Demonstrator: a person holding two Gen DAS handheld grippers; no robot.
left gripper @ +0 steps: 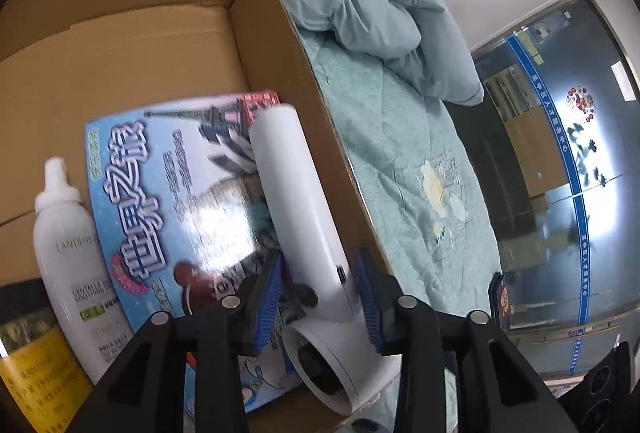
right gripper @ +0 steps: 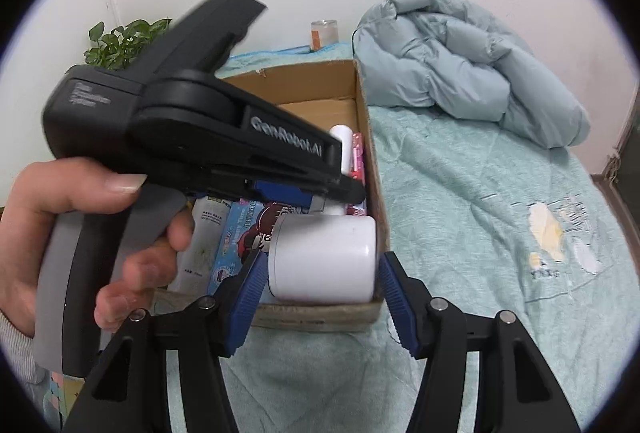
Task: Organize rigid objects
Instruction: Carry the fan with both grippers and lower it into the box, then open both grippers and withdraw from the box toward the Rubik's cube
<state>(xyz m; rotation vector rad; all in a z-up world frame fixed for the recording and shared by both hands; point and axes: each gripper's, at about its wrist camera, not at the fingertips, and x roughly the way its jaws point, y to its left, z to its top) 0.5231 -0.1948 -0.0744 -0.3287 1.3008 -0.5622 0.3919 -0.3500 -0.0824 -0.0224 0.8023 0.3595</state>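
We look down our left gripper into an open cardboard box standing on a teal bedspread. Between its blue ribbed pads lies a white hair dryer, handle pointing away from us and barrel nearest the camera; the pads stand a little off its sides on both flanks, so the jaws are slightly parted and not pressing on it. Under the dryer lies a glossy blue picture book with large Chinese characters on its cover that we read as 世界之旅. To the left of the fingers a white spray bottle lies in the box, its label faintly reading "CENTELLA"; the finer print is too blurred to make out. At the far left a yellow package carries small text we cannot read. From the other camera, our right gripper hangs in front of the box's near wall, jaws roughly half open with nothing between them, the dryer's barrel just beyond its tips. A hand grips the left tool's handle, whose black body bears "GenRobot.AI". A rumpled pale-blue duvet sits beyond, to the right.
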